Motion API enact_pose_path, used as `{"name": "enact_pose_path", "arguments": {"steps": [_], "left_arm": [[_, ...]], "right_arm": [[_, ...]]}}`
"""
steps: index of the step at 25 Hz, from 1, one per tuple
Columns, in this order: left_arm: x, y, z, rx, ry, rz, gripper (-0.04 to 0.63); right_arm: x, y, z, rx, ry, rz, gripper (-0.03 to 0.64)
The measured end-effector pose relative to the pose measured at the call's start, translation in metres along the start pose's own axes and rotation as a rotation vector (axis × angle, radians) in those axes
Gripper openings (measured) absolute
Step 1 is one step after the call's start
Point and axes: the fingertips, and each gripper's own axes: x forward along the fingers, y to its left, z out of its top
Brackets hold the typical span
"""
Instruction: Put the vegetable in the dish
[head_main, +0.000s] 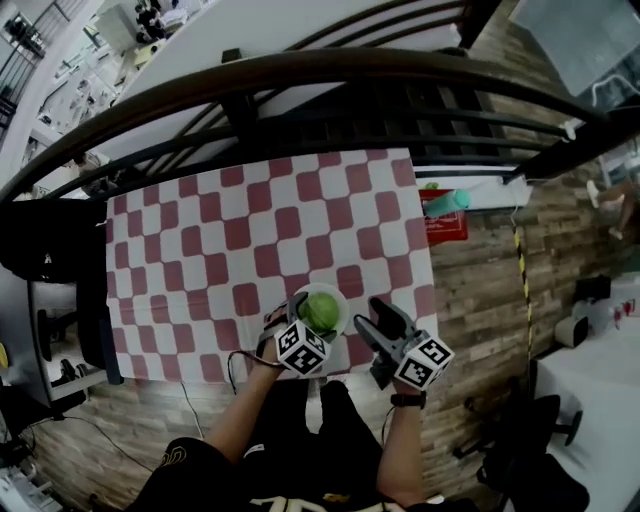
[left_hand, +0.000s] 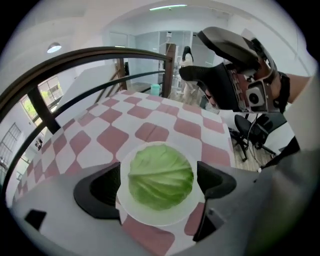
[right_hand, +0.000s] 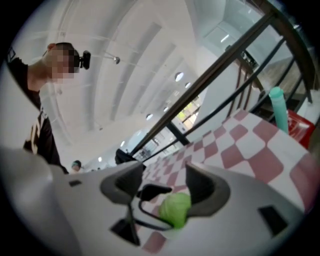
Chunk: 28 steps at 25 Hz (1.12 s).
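Note:
A green cabbage (head_main: 322, 310) lies in a white dish (head_main: 340, 297) near the front edge of the table with the red-and-white checked cloth (head_main: 230, 240). My left gripper (head_main: 303, 318) is open at the dish's near side. In the left gripper view the cabbage (left_hand: 161, 176) and dish (left_hand: 150, 217) lie between the wide-spread jaws of the left gripper (left_hand: 157, 182), with a gap on each side. My right gripper (head_main: 385, 318) is open and empty just right of the dish, tilted upward. In its own view the right gripper (right_hand: 165, 185) frames the cabbage (right_hand: 175, 209) low down.
A dark curved railing (head_main: 330, 75) runs behind the table. A red box (head_main: 447, 222) with a teal bottle (head_main: 447, 201) stands off the table's right edge. An office chair (head_main: 50, 300) is at the left. The person's legs are at the table's front edge.

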Motion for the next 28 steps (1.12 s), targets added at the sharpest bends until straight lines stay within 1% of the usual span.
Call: {"name": "enact_pose_path", "arguments": {"steps": [1, 3, 5, 7, 9, 11, 13, 15, 17, 18, 19, 21, 23, 25, 26, 28], "left_arm": [[-0.01, 0.001, 0.006, -0.037, -0.019, 0.0, 0.495], [-0.032, 0.022, 0.034, -0.107, -0.1, 0.035, 0.495], [-0.063, 0.048, 0.065, -0.177, -0.217, 0.088, 0.495], [-0.106, 0.069, 0.092, -0.257, -0.344, 0.137, 0.495], [-0.15, 0.087, 0.116, -0.33, -0.475, 0.182, 0.494], [-0.188, 0.098, 0.135, -0.372, -0.594, 0.207, 0.494], [-0.221, 0.104, 0.152, -0.369, -0.691, 0.238, 0.487], [-0.25, 0.108, 0.167, -0.332, -0.766, 0.29, 0.462], [-0.276, 0.112, 0.182, -0.279, -0.825, 0.352, 0.414], [-0.289, 0.113, 0.189, -0.25, -0.85, 0.388, 0.356], [-0.301, 0.113, 0.195, -0.22, -0.872, 0.422, 0.281], [-0.323, 0.114, 0.206, -0.172, -0.914, 0.476, 0.217], [-0.339, 0.115, 0.213, -0.162, -0.955, 0.514, 0.144], [-0.347, 0.118, 0.216, -0.176, -0.981, 0.54, 0.04], [-0.348, 0.119, 0.216, -0.179, -0.987, 0.547, 0.019], [-0.347, 0.119, 0.218, -0.173, -0.996, 0.539, 0.018]], "right_arm": [[-0.001, 0.006, 0.008, -0.006, -0.019, -0.007, 0.262], [0.006, 0.013, 0.034, -0.057, -0.058, 0.001, 0.262], [0.015, 0.022, 0.063, -0.12, -0.089, 0.012, 0.262], [0.018, 0.038, 0.09, -0.205, -0.115, 0.005, 0.262], [0.022, 0.056, 0.118, -0.319, -0.136, -0.029, 0.262], [0.026, 0.069, 0.142, -0.416, -0.141, -0.106, 0.262], [0.03, 0.077, 0.162, -0.492, -0.144, -0.201, 0.251], [0.032, 0.087, 0.182, -0.556, -0.163, -0.272, 0.219], [0.035, 0.097, 0.2, -0.594, -0.189, -0.319, 0.174], [0.036, 0.103, 0.208, -0.605, -0.2, -0.33, 0.154], [0.039, 0.11, 0.214, -0.615, -0.209, -0.332, 0.139], [0.045, 0.127, 0.221, -0.643, -0.226, -0.312, 0.115], [0.052, 0.143, 0.225, -0.675, -0.246, -0.289, 0.07], [0.057, 0.157, 0.227, -0.705, -0.266, -0.28, 0.041], [0.06, 0.162, 0.227, -0.719, -0.274, -0.28, 0.032], [0.065, 0.17, 0.225, -0.742, -0.28, -0.282, 0.023]]}}
